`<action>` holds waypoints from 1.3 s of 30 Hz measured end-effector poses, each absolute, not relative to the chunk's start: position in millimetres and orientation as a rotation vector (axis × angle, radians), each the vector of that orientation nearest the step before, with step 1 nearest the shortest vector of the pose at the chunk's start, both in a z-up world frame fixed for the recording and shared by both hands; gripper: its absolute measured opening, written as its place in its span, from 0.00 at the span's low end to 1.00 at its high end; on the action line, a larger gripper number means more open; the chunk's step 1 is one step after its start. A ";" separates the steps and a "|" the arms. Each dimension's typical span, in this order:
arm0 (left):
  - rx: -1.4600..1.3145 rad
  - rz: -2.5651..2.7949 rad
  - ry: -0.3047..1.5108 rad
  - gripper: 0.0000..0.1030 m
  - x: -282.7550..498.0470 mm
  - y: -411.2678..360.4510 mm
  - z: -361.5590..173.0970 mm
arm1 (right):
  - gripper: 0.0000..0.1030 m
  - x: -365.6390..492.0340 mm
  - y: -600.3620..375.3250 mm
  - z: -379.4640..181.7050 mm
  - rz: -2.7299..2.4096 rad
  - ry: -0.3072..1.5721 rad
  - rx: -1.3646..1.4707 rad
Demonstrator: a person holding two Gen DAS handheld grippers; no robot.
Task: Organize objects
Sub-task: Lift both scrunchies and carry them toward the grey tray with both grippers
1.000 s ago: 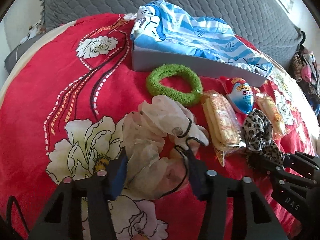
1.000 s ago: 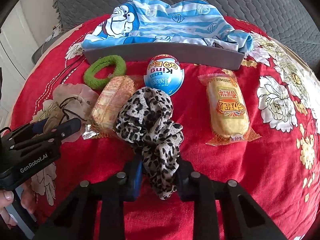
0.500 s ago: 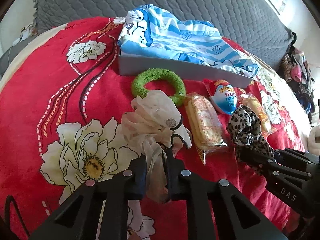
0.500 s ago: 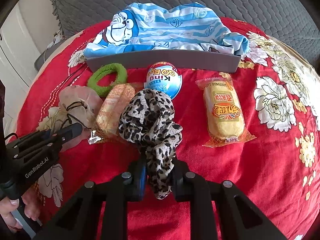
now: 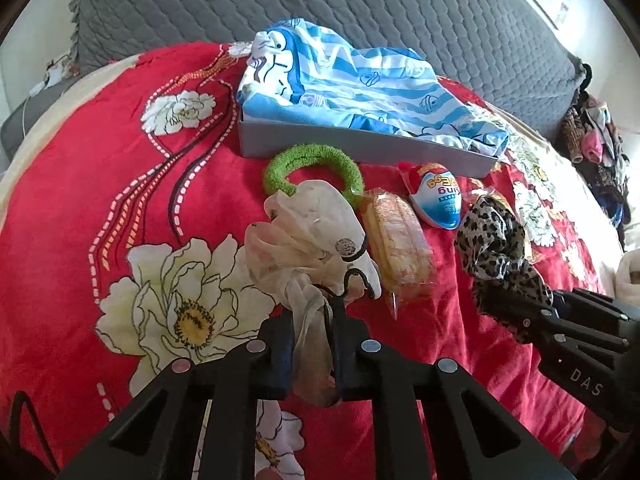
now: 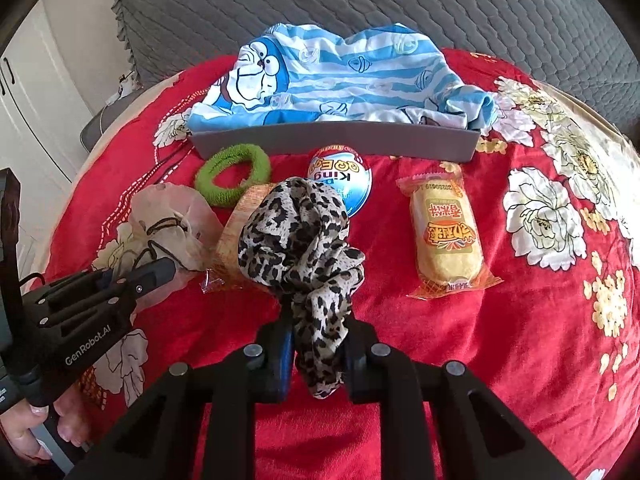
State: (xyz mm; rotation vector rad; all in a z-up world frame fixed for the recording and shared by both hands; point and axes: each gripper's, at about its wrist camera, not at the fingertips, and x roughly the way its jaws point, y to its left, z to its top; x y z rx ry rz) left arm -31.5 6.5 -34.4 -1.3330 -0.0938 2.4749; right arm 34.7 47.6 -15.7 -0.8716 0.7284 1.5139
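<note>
Right wrist view, egg (image 6: 340,178) reads "King", left gripper (image 6: 160,270) "GenRobot.AI"

Red floral blanket (image 5: 100,200) meets grey quilted cushion (image 5: 360,4) in daylight.

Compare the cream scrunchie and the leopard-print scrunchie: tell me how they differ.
The cream scrunchie is pale, sheer and plain; the leopard-print scrunchie is spotted brown and black. The cream one carries a thin black elastic; the leopard one shows none. The left gripper pinches the cream one, the right gripper the leopard one. Both are bunched fabric.
</note>
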 end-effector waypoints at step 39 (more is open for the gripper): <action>-1.168 2.511 -0.043 0.14 -5.5 26.8 16.7 | 0.19 22.8 25.0 27.3 1.589 0.622 -0.757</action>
